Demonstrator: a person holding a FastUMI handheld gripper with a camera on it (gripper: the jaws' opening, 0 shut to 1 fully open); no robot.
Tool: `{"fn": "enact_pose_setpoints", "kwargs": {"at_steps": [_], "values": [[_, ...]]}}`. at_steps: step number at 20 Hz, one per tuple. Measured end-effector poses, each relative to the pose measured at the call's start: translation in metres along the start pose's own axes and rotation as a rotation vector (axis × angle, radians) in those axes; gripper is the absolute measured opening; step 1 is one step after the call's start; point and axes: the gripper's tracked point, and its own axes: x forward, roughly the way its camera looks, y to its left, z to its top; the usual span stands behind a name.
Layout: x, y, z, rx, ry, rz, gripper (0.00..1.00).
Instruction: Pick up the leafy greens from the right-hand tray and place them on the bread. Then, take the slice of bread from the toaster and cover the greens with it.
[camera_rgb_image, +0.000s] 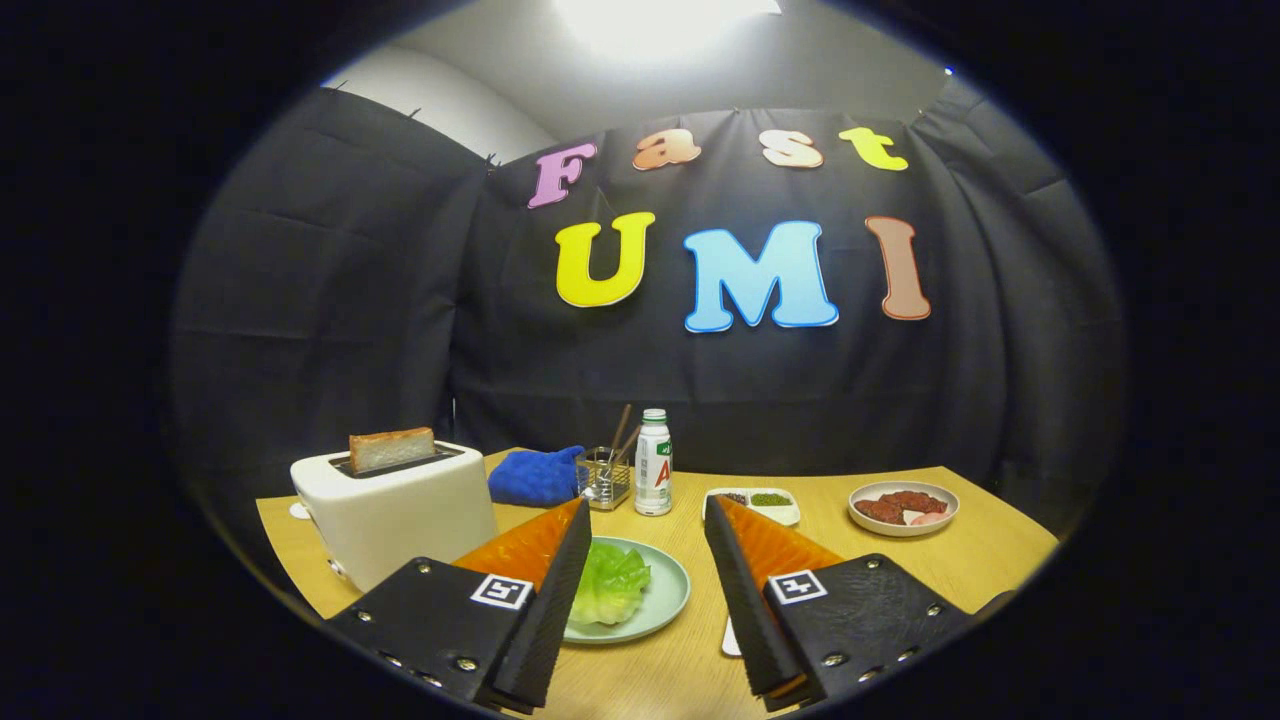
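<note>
The gripper hangs above the bench with its jaws spread wide and nothing between them. Just ahead of them a green plate carries the leafy greens; whether bread lies under the leaf cannot be told. Left of the plate stands the toaster, a slice of bread upright in its slot. Beyond the plate stand a bottle, a wire holder and a blue cloth. Right of the plate sit a white tray and, farther right, a bowl.
</note>
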Motion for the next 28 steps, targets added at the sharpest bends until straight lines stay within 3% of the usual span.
{"fn": "enact_pose_setpoints", "kwargs": {"at_steps": [6, 10, 15, 18, 20, 28], "values": [[-0.004, 0.015, 0.003, -0.022, -0.016, -0.064, 0.69], [0.000, 0.047, 0.009, 0.075, -0.020, -0.017, 0.68], [0.011, 0.092, 0.017, 0.109, -0.013, 0.027, 0.69], [0.014, 0.118, 0.023, 0.115, -0.008, 0.022, 0.69], [0.020, 0.139, 0.025, 0.103, -0.027, 0.029, 0.62], [0.030, 0.203, 0.028, 0.081, -0.027, 0.071, 0.62]]}}
